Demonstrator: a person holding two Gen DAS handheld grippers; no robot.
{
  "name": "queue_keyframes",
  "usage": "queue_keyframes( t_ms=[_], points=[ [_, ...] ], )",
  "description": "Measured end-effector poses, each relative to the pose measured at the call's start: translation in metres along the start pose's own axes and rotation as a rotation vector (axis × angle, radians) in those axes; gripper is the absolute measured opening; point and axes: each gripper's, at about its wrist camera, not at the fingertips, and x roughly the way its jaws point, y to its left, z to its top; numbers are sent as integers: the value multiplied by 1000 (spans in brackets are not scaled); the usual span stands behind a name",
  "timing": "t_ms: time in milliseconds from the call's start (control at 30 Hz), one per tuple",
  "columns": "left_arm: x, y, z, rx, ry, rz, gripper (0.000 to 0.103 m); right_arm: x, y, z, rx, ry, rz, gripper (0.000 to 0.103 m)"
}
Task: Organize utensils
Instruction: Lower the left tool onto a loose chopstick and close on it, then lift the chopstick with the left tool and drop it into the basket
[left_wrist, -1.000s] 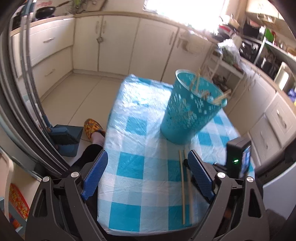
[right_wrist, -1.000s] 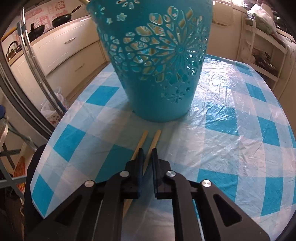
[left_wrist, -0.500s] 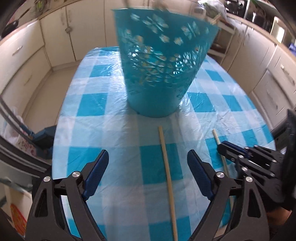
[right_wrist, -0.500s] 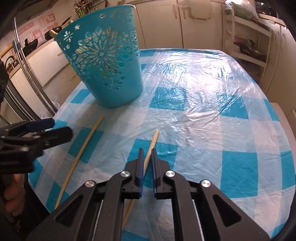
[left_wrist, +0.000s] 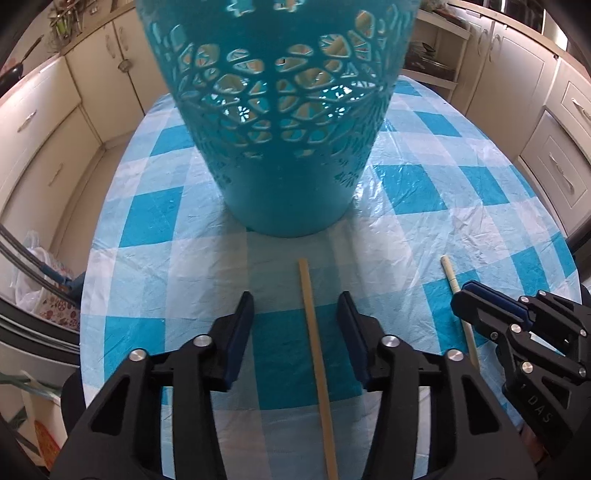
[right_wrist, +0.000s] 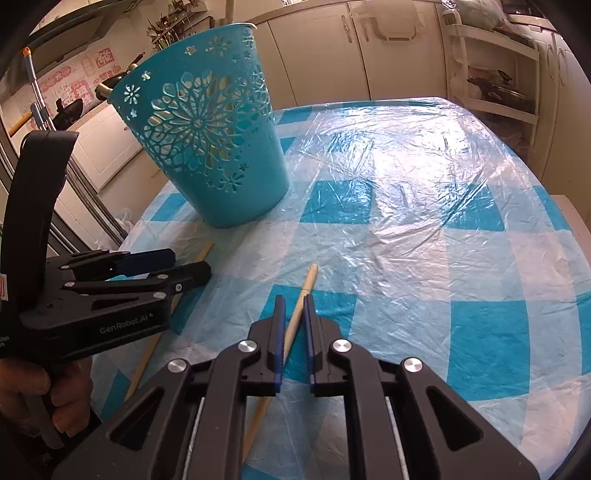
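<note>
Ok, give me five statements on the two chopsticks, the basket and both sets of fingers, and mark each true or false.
1. The teal basket stands upright on the checked tablecloth. True.
2. The right gripper is shut on the round chopstick. True.
3. The left gripper is already clamped on the flat chopstick. False: its fingers have just been closing, but both still stand clear of the stick lying between them.
4. Both chopsticks lie inside the basket. False: both lie on the tablecloth in front of it.
5. The flat chopstick touches the basket's base. False: tablecloth shows between its tip and the basket.
</note>
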Motion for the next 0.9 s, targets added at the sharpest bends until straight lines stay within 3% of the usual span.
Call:
queue_keyframes(
  t_ms=[233,467,567,700,900],
  points=[
    [0,-11,2,35,-11,-37,5,1,1,3,-2,16,-9,11],
    [-8,0,1,16,-6,-91,5,11,11,15,-55,59,-64,11],
    [-26,16,0,-28,-29,-147,5,17,11,23,-66,74,-74,11],
    [-60,48,0,-100,-99,-233,5,22,11,26,-75,56,-78,11],
    [-111,74,2,-151,-210,-299,5,21,9,24,-64,45,-68,12]
  ],
)
